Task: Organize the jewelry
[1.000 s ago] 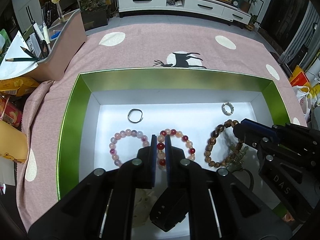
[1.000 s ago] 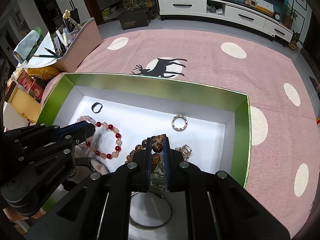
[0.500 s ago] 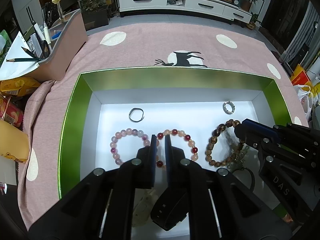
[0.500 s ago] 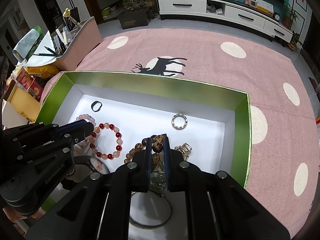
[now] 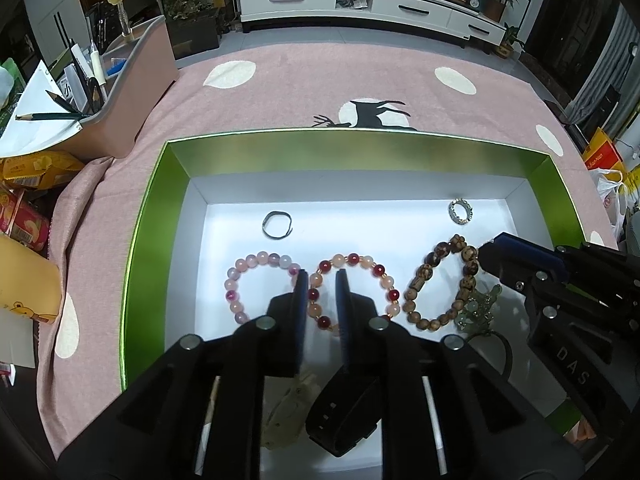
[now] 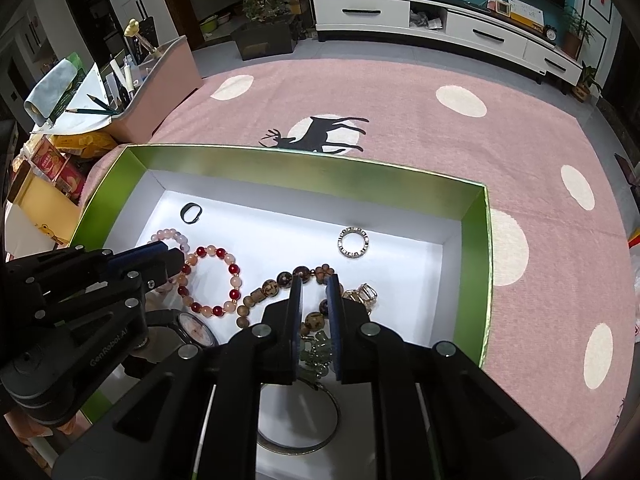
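Note:
A green box (image 5: pixel 352 148) with a white floor holds the jewelry. In the left wrist view lie a pale pink bead bracelet (image 5: pixel 256 264), a red and peach bead bracelet (image 5: pixel 376 276), a brown wooden bead bracelet (image 5: pixel 424 280), a dark ring (image 5: pixel 277 225) and a silver ring (image 5: pixel 461 211). My left gripper (image 5: pixel 322 280) stands with a narrow gap over the left side of the red bracelet (image 6: pixel 212 284), holding nothing. My right gripper (image 6: pixel 314 284) stands with a narrow gap over the wooden bracelet (image 6: pixel 280 284), holding nothing.
A green charm cluster (image 6: pixel 318 354), a gold clip (image 6: pixel 362 294), a metal bangle (image 6: pixel 298 436) and a watch (image 6: pixel 194 328) lie near the box's front. A pink organiser with pencils (image 5: pixel 120 92) and snack packs (image 5: pixel 24 208) stand left on the pink cloth.
Both grippers have drawn back slightly toward me. The left jaws have parted a little off the red bracelet, which now lies flat.

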### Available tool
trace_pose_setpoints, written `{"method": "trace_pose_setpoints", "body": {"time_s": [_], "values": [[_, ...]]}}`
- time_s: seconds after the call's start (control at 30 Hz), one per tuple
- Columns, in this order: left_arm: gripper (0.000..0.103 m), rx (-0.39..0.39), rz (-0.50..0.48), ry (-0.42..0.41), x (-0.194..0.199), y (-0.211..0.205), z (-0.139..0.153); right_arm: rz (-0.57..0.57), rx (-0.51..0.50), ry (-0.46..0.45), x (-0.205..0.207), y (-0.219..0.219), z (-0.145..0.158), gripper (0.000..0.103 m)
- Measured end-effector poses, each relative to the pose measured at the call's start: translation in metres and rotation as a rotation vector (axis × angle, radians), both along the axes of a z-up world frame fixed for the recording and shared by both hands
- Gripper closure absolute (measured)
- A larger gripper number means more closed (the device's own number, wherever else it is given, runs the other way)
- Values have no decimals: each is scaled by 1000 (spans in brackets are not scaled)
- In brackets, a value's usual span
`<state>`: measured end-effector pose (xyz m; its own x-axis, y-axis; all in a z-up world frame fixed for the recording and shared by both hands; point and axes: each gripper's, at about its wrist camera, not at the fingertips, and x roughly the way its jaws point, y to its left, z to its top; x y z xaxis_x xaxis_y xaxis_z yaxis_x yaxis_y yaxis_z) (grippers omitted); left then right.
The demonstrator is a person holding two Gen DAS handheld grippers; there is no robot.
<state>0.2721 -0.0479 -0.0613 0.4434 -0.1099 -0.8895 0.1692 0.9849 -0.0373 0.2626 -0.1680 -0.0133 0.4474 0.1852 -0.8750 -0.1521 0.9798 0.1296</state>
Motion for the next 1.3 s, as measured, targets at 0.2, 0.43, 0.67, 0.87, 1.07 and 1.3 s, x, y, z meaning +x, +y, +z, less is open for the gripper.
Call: {"method": "trace_pose_setpoints", "body": {"time_s": [0.2, 0.43, 0.67, 0.87, 1.07, 1.3], "values": [[77, 12, 3, -10, -3, 1, 5, -1, -6, -10, -3, 0, 5, 91], [61, 20, 12, -25, -9, 4, 14, -11, -13, -24, -9, -3, 12, 79], [48, 28, 22, -47, -16, 8, 25, -25, -16, -43, -15, -5, 21, 65], [37, 36, 31, -68, -23, 12, 36, -32, -19, -63, -23, -8, 30, 56], [27, 46, 43, -87, -32, 17, 46, -53, -23, -83, -32, -12, 40, 43], [16, 55, 67, -112, -43, 26, 62, -85, -44, -103, -44, -17, 53, 26]]}}
